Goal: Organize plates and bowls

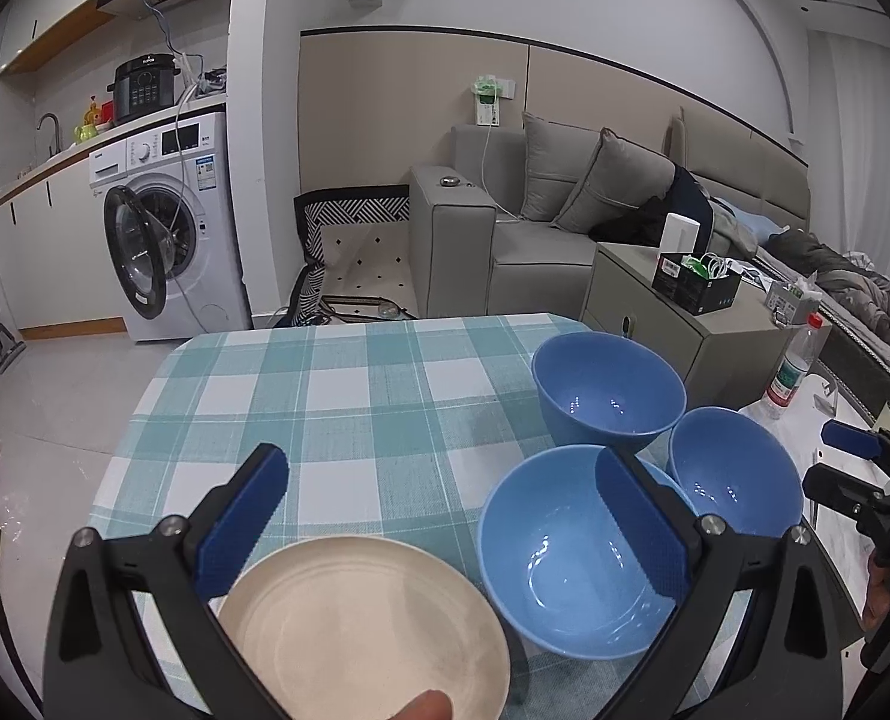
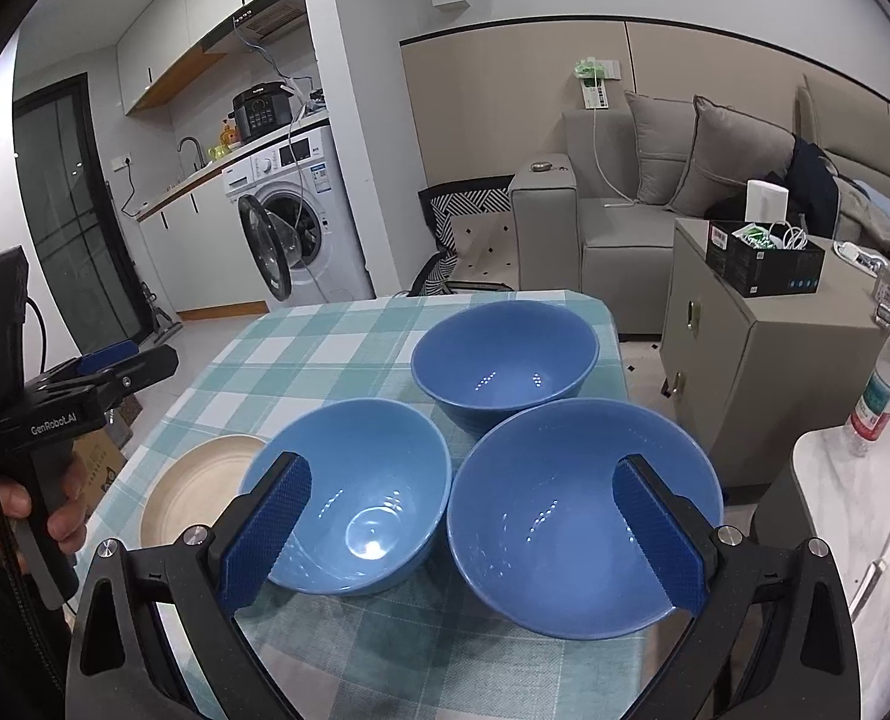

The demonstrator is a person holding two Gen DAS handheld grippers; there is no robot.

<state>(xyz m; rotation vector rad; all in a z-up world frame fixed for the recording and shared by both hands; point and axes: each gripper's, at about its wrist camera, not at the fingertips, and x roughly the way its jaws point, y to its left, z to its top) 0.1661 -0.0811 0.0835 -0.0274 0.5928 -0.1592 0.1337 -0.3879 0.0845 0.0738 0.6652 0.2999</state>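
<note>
Nothing is gripped yet, so this looks like the approach before the first pick. The left gripper [image 1: 439,516] hangs with its fingers spread wide, the cream plate [image 1: 364,624] below and between them and a blue bowl [image 1: 571,552] under its right finger. The right gripper [image 2: 469,531] is equally wide, one bowl [image 2: 355,492] by its left finger, a second bowl [image 2: 577,516] between the fingers, a third bowl [image 2: 505,360] beyond the tips. Nesting the bowls probably calls for closing on a single rim. Everything sits on a checked tablecloth [image 1: 349,396]; a washing machine [image 1: 163,228] and grey sofa [image 1: 541,228] lie behind.
</note>
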